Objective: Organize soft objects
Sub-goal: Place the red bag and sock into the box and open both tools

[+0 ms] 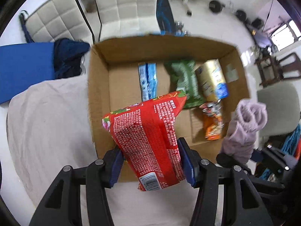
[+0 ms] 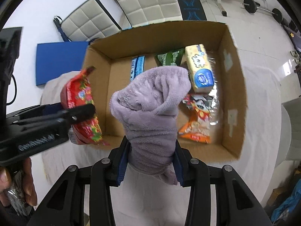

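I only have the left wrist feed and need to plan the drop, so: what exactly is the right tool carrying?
Observer: The right tool is shut on a lilac fleece cloth, bunched up between its fingers.
Operator: Is it over the box?
Observer: In the right wrist view the cloth hangs above the cardboard box, over its near middle.
Operator: What does my red packet look like from there?
Observer: The red packet has a flowered front, and it sits at the box's left wall in the left tool.
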